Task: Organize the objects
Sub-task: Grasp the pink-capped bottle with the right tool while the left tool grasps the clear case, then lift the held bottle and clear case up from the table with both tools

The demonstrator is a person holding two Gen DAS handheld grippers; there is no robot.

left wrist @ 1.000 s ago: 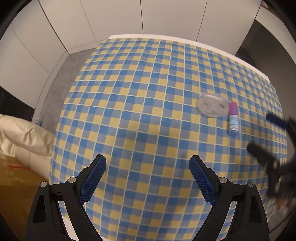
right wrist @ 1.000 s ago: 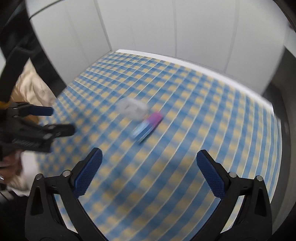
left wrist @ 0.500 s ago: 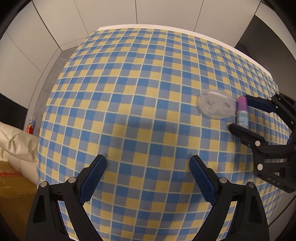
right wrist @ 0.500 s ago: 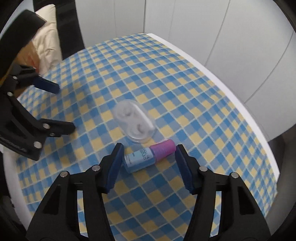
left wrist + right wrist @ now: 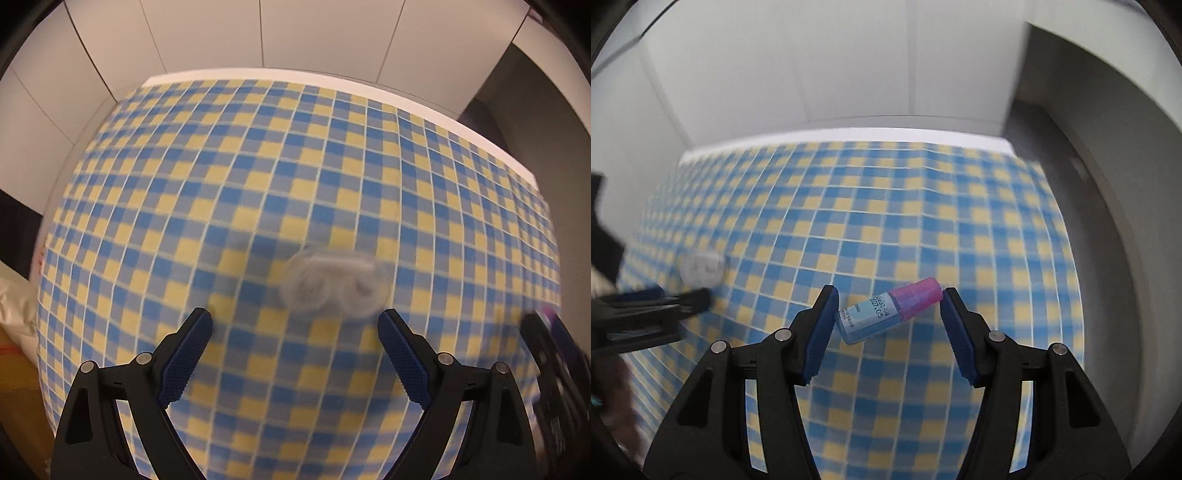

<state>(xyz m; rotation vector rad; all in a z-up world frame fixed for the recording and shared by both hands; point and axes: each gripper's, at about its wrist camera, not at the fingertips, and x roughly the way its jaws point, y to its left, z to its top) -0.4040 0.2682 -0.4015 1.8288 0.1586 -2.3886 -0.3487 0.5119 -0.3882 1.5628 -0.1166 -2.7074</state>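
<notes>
Here the small bottle (image 5: 888, 313), pink cap to the right, lies crosswise between the right gripper (image 5: 886, 308) jaws, clamped end to end; the clear case (image 5: 334, 286) rests on the bench (image 5: 258, 166) just beyond the released left gripper (image 5: 295, 332).

— Any print readable anywhere?

— Only on the small blue plastic bottle with a pink cap (image 5: 886, 314): dark digits across its white label, something like "2027.05" in the right wrist view, with a second line above too blurred to make out.

— Elsewhere?

— Nothing legible.
</notes>
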